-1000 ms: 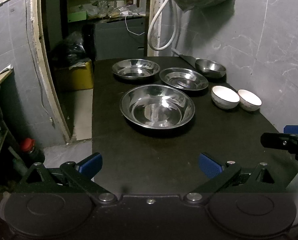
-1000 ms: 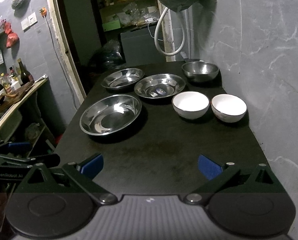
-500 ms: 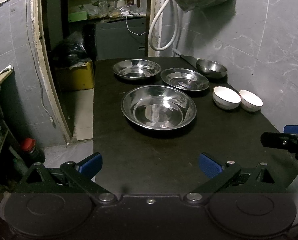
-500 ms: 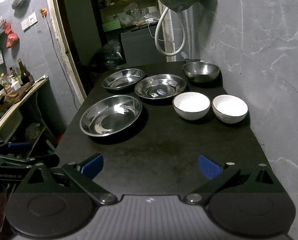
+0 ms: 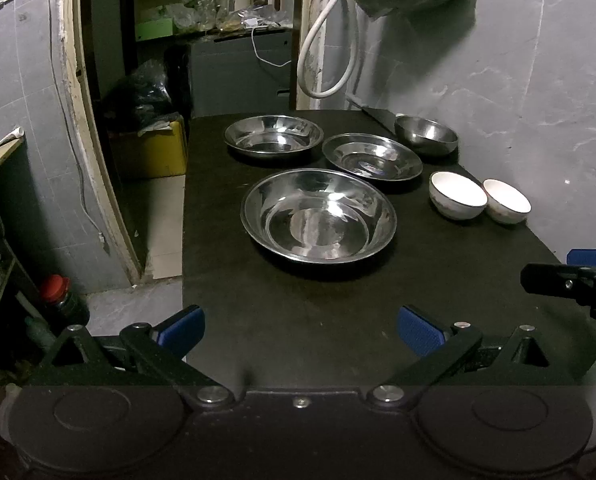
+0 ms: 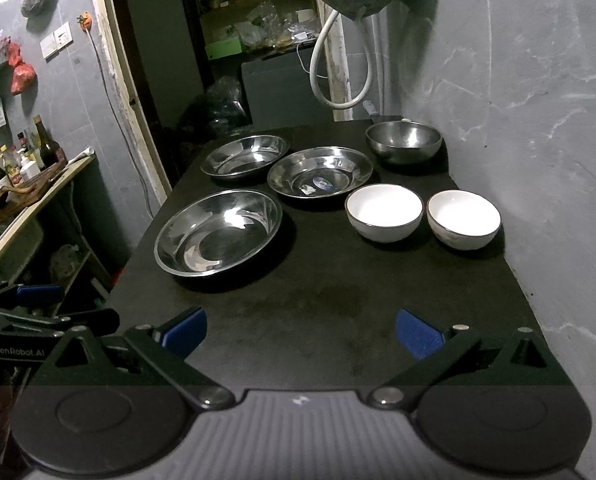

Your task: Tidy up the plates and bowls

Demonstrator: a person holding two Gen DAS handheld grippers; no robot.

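- Grippers first: left gripper [image 5: 300, 330] and right gripper [image 6: 301, 332] both hang over the near edge of the black table [image 6: 322, 312], blue pads spread wide, holding nothing.
- "GenRobot.AI" is printed on the left gripper's body, at the left edge of the right wrist view.
- Large steel plate [image 6: 217, 233] lies nearest; 2 white bowls [image 6: 384, 211] [image 6: 463, 218] sit side by side to its right.
- Farther back, 2 smaller steel plates [image 6: 244, 157] [image 6: 320, 172]; the right one carries stickers, unreadable.
- Steel bowl [image 6: 404, 142] stands farthest, by the wall.

On table [image 6: 318, 300]: big plate [image 6: 217, 232] front-left, 2 plates [image 6: 245, 156] [image 6: 320, 172] behind it, steel bowl [image 6: 404, 142] back-right, 2 small bowls [image 6: 384, 212] [image 6: 464, 220] side by side at right.
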